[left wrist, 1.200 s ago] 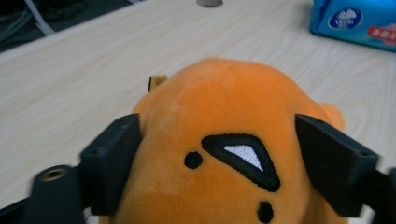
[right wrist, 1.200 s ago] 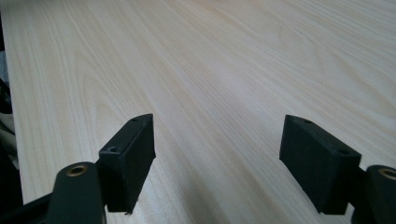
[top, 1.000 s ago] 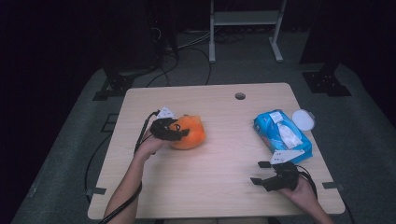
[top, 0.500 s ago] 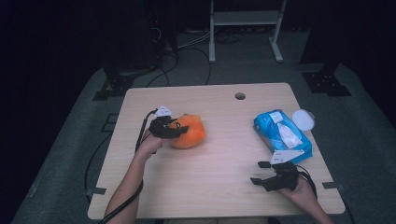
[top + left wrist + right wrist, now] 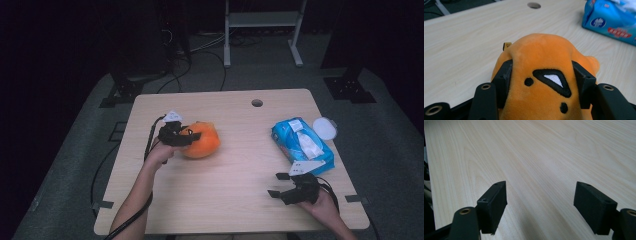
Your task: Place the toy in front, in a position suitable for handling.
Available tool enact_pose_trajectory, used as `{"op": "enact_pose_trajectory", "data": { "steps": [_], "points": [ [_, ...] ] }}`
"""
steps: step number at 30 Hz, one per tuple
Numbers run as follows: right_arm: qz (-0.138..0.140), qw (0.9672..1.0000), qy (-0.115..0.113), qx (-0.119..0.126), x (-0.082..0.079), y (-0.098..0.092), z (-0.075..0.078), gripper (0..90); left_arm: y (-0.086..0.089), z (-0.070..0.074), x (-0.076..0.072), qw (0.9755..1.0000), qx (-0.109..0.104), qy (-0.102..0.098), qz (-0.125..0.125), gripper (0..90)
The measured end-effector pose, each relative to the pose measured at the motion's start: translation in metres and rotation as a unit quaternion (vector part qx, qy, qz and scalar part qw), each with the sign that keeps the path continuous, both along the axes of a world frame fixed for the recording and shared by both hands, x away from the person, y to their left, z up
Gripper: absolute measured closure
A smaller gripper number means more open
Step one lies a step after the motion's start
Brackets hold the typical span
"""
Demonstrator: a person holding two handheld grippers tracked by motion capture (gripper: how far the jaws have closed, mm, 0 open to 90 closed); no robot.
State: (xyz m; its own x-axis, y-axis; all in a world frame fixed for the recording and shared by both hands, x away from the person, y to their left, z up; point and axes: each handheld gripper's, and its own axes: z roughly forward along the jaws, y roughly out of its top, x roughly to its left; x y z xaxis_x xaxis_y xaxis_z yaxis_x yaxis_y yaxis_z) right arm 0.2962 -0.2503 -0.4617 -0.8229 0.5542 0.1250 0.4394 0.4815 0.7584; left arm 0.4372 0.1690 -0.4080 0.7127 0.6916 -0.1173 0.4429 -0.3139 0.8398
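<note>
The left claw (image 5: 541, 82) has just closed on the orange plush toy (image 5: 541, 62), pads dug into its soft sides on the surface (image 5: 235, 200); a lift could let the plush squirm free. The right claw (image 5: 541, 205) gapes empty, near the blue tissue pack (image 5: 302, 145)

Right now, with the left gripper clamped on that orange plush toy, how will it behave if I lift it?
Probably soft: the orange plush toy bulges between the left gripper pads, so it may sag or shift. Likely light for its size, being fuzzy fabric. Its rounded body could wobble when set back on the table, though plush rarely slips.
</note>
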Motion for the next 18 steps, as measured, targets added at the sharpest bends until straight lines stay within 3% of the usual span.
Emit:
{"op": "enact_pose_trajectory", "data": {
  "steps": [3,7,10,13,18],
  "points": [
    [0.0,1.0,0.0,0.001,0.0,0.0,0.0,25.3,0.0,0.009,-0.002,0.9998,-0.016,-0.01,-0.002,44.8],
    [-0.001,1.0,0.0,0.0,0.001,0.0,0.0,25.3,-0.002,0.021,-0.008,0.9994,-0.021,-0.024,-0.011,44.7],
    [-0.003,1.0,-0.002,0.004,0.001,0.0,0.001,25.3,-0.012,0.036,-0.019,0.9982,-0.028,-0.043,-0.032,44.7],
    [-0.005,1.0,-0.001,0.004,0.0,-0.001,0.001,25.3,-0.018,0.041,-0.026,0.9977,-0.032,-0.042,-0.043,44.7],
    [-0.012,0.9999,-0.006,0.005,0.001,-0.005,0.004,25.3,-0.038,0.048,-0.045,0.9948,-0.034,-0.051,-0.081,44.7]
  ]
}}
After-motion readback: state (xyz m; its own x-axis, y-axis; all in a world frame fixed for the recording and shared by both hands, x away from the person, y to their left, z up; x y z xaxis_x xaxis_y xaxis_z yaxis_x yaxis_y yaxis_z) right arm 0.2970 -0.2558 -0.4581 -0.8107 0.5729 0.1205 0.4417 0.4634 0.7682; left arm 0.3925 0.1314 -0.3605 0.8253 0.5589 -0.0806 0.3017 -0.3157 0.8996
